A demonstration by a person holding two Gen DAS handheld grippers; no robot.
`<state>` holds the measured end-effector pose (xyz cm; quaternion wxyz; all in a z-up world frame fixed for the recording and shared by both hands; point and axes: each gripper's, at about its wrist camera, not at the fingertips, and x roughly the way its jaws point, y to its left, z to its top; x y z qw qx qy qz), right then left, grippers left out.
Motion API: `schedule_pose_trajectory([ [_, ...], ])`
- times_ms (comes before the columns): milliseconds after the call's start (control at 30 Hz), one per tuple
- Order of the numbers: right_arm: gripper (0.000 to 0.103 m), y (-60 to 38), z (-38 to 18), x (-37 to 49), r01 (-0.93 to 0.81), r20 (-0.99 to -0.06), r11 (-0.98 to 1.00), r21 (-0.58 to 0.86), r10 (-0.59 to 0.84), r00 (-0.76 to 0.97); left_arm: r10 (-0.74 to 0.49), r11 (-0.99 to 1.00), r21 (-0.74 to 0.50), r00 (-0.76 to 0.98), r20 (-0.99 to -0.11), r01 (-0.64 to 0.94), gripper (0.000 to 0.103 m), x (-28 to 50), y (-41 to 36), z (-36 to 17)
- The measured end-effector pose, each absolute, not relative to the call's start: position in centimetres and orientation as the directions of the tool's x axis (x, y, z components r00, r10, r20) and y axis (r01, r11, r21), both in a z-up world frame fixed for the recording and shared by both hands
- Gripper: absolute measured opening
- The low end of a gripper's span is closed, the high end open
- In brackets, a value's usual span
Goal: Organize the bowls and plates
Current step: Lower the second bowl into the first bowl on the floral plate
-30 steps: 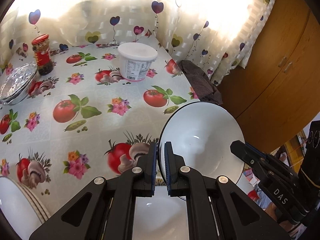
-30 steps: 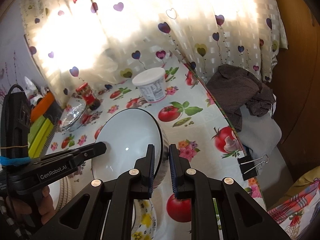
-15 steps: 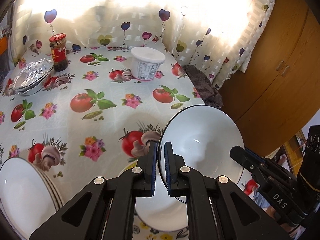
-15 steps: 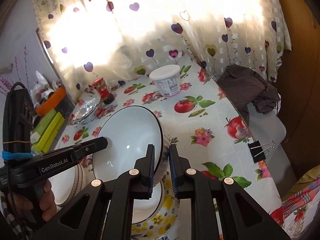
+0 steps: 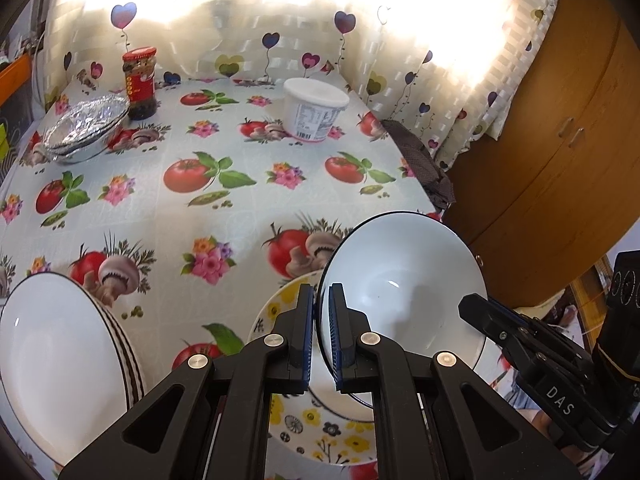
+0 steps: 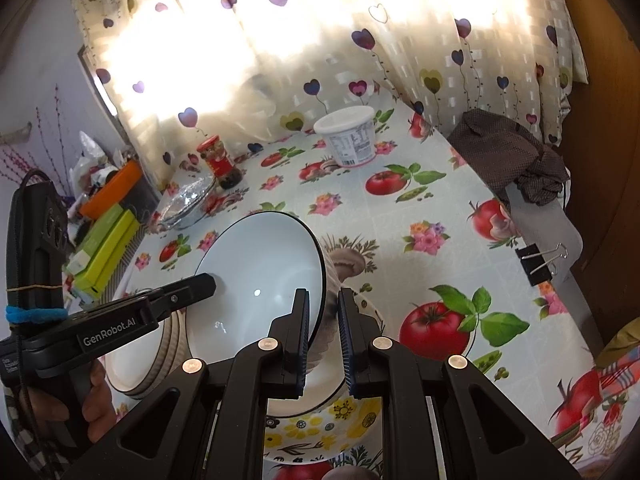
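Item: bowl (image 5: pixel 404 292), white, dark rim. I held it tilted above floral plate (image 5: pixel 320 432), left gripper (image 5: pixel 319 332) and right gripper (image 6: pixel 323 336) fingers both clenched on rim. Not yet set down. Bowl stack (image 5: pixel 60 360) waited left on surface (image 5: pixel 248 208); organizing partly done.

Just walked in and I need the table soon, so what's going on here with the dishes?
A person is tidying crockery with a handheld gripper in each hand. Both the left gripper and the right gripper are clamped on opposite rims of one white, dark-rimmed bowl, held tilted above a plate with yellow flowers. A stack of white ribbed bowls waits to its left on the tomato-print tablecloth.
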<state>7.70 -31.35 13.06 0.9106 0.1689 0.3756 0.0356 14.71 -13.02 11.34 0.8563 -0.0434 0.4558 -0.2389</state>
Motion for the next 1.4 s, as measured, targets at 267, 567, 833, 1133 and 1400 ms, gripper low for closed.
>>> schedule_pose_trajectory([
  [267,0.014,-31.2,11.5,7.5,0.071,-0.689,0.935,0.346,0.202,0.696,-0.441,0.886,-0.296,0.452,-0.776,0.356,0.008,14.5,-12.7,10.0],
  [567,0.014,-31.2,10.3,7.4,0.080,-0.704,0.932,0.355,0.210,0.678,-0.432,0.890,-0.296,0.435,-0.790,0.347,0.008,14.4,-12.8,9.0],
  [833,0.014,-31.4,9.8,7.5,0.086,-0.712,0.927,0.364,0.217,0.668,-0.430,0.891,-0.296,0.432,-0.793,0.344,0.008,14.5,-13.0,8.8],
  [1133,0.015,-31.5,9.5,7.6,0.087,-0.715,0.926,0.367,0.221,0.663,-0.435,0.889,-0.303,0.430,-0.791,0.343,0.008,14.7,-12.9,8.5],
  [1400,0.017,-31.4,9.4,7.8,0.083,-0.709,0.927,0.367,0.220,0.670,-0.451,0.883,-0.323,0.427,-0.784,0.340,0.008,15.0,-12.8,8.4],
])
